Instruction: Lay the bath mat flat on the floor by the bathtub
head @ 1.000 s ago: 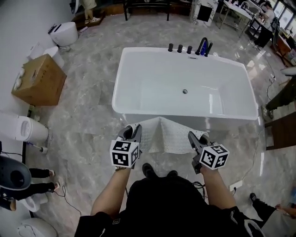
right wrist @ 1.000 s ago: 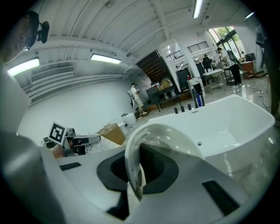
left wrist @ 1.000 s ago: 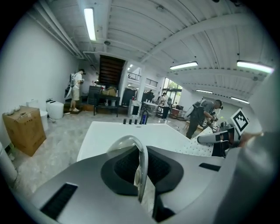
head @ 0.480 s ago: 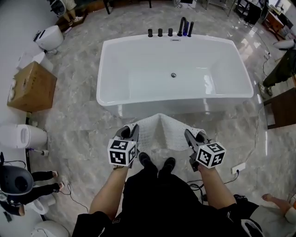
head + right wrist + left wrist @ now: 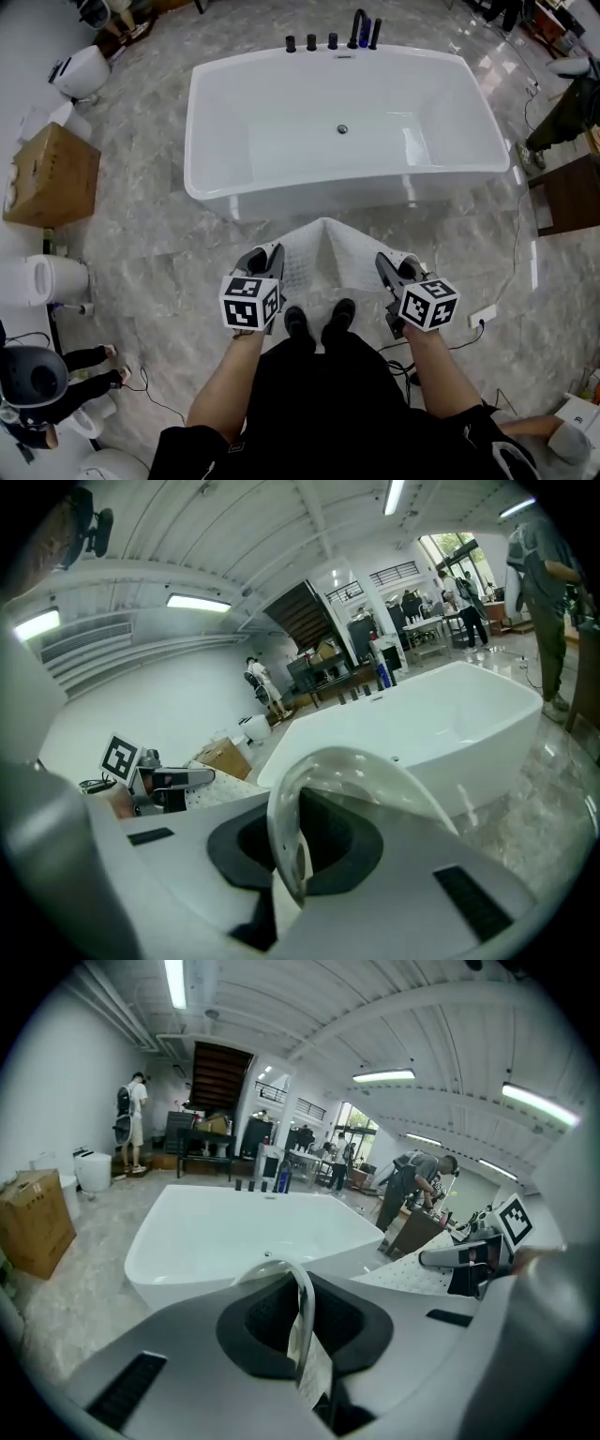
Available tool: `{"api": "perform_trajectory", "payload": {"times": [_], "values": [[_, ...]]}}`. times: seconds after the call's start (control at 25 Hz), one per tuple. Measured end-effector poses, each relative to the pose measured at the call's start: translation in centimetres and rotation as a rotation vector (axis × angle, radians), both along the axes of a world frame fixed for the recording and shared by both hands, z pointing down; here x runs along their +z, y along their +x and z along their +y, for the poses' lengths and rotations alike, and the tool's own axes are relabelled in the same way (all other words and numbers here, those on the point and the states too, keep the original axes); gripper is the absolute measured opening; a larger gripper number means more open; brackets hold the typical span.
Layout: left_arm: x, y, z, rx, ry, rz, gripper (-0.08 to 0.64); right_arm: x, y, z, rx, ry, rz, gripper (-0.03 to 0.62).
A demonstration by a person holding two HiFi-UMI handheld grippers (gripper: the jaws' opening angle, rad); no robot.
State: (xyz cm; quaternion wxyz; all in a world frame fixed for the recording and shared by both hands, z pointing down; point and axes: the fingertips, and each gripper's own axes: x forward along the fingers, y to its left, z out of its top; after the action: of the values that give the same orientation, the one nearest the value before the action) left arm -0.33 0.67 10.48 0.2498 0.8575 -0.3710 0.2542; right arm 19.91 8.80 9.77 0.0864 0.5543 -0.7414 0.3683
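Both claws are closed almost completely, each pinching a near corner of the bath mat (image 5: 323, 255): the left gripper (image 5: 267, 261) and the right gripper (image 5: 388, 268) hold it up just in front of the bathtub (image 5: 309, 201), on the side away from the taps (image 5: 332, 41). The head view shows the mat hanging between them with a raised fold along its middle, its far edge down close to the tub's near wall – whether that edge touches the floor (image 5: 150, 216) cannot be told – and the person's shoes (image 5: 320, 322) at its near edge. Only the gripper views show the grip itself: a thin, curled mat edge clamped between dark pads, dotted with small holes on the right side.
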Motion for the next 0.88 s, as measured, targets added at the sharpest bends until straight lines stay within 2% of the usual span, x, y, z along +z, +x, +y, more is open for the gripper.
{"api": "perform_trajectory", "payload": {"times": [0.12, 0.24, 0.48, 0.68, 0.88], "values": [[0.4, -2.3, -0.4, 0.019, 0.011, 0.007, 0.021, 0.3, -1.8, -0.4, 0.022, 0.000, 0.015, 0.023], [2.2, -4.4, -1.2, 0.027, -0.010, 0.001, 0.021, 1.8, -4.0, -1.7, 0.032, -0.016, 0.011, 0.023], [6.7, -7.0, -2.6, 0.001, -0.060, -0.055, 0.021, 6.1, -7.5, -3.8, -0.036, -0.070, -0.016, 0.023], [11.7, -7.3, -4.4, -0.030, -0.091, -0.099, 0.021, 10.9, -7.2, -6.3, -0.076, -0.103, -0.023, 0.023], [16.3, -6.5, -5.3, -0.052, -0.148, -0.174, 0.021, 16.0, -5.3, -8.0, -0.098, -0.171, -0.063, 0.023]]}}
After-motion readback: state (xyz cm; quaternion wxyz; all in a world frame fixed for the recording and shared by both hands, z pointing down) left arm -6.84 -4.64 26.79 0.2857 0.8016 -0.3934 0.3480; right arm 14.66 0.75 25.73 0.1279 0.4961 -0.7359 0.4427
